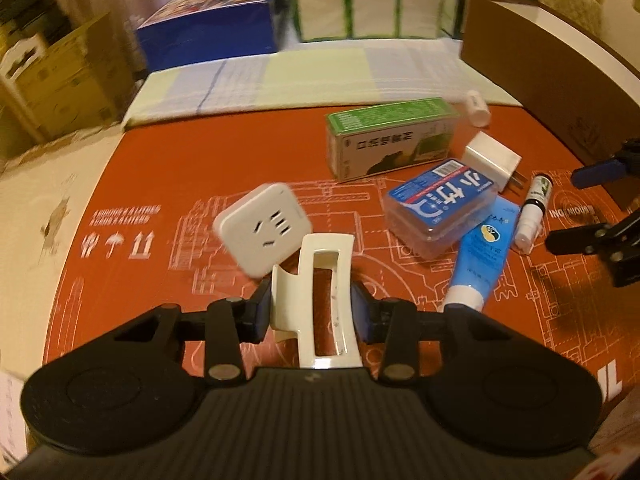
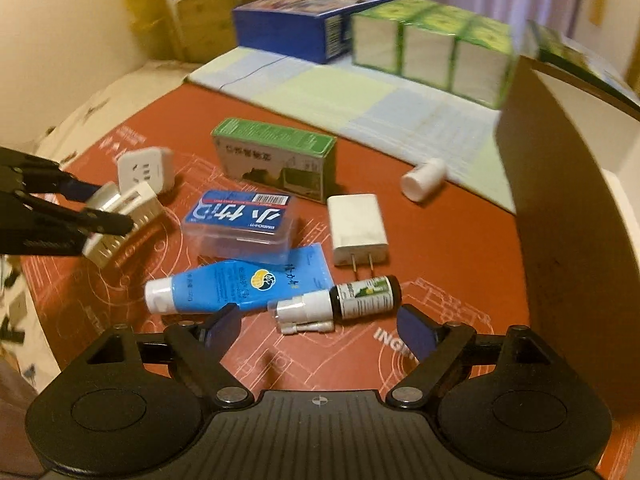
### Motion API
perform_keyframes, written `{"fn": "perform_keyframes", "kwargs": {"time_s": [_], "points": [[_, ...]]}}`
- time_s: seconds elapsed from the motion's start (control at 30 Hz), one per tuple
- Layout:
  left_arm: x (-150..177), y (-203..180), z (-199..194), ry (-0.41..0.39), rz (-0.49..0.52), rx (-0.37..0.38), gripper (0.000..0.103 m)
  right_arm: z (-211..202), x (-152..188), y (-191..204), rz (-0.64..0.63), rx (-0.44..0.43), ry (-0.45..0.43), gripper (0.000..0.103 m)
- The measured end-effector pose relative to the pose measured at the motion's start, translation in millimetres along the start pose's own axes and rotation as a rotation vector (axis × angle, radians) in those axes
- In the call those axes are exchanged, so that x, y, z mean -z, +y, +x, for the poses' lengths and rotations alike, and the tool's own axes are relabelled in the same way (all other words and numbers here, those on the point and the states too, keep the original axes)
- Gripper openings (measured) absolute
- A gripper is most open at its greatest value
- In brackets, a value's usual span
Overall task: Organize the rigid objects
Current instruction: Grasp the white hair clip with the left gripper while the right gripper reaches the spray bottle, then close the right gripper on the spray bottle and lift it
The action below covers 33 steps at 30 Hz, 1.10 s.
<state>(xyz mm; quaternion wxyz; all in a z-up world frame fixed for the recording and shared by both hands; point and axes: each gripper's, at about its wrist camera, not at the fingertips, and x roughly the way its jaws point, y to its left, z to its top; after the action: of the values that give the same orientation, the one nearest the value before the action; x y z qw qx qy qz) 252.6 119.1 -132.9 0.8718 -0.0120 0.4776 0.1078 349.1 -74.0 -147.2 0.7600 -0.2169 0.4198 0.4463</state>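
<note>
Orange-red matting printed with white blueprint lines covers the tabletop, bounded at the back by a pale checked cloth carrying a blue box and a row of green-and-white packs, and on the right by a tall brown cardboard wall that closes off that side. Near the mat's left half, the left gripper is clamped on a cream hair claw clip, which stands upright between the blue pads and is lifted off the surface, just in front of a white square socket adapter. Left of the adapter the mat lies bare out to its curved edge. Clustered toward the right are a green carton, a clear case with a blue label, a white wall charger, a blue tube and a small dark spray bottle lying on its side; the tube touches both the case and the bottle. A white capsule-shaped container lies apart at the cloth's edge. Hovering just short of the spray bottle, the right gripper has its jaws spread wide with nothing between them, with bare mat beneath it and a narrow strip between the bottle and the cardboard wall.
</note>
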Motion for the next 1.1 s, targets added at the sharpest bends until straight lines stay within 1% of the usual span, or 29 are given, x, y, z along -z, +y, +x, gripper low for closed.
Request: {"fn": "perform_keyframes", "kwargs": {"time_s": [0.2, 0.37, 0.53, 0.77, 0.97, 1.1], "points": [[10, 3, -9, 0.011, -0.094, -0.048, 0.037, 17, -4, -11, -0.081, -0.007, 0.025, 0.082], [17, 2, -13, 0.024, -0.155, -0.077, 0.037, 26, -4, -17, -0.096, -0.054, 0.042, 0.084], [22, 2, -17, 0.031, -0.195, -0.099, 0.037, 32, -4, -17, -0.102, -0.063, 0.046, 0.085], [24, -1, -22, 0.028, -0.210, -0.116, 0.037, 35, -6, -14, -0.089, -0.055, 0.036, 0.086], [23, -3, -23, 0.023, -0.208, -0.114, 0.037, 39, -1, -5, -0.122, -0.032, 0.046, 0.087], [24, -3, -24, 0.022, -0.208, -0.116, 0.037, 41, 0, -3, -0.091, -0.017, 0.039, 0.087]]}}
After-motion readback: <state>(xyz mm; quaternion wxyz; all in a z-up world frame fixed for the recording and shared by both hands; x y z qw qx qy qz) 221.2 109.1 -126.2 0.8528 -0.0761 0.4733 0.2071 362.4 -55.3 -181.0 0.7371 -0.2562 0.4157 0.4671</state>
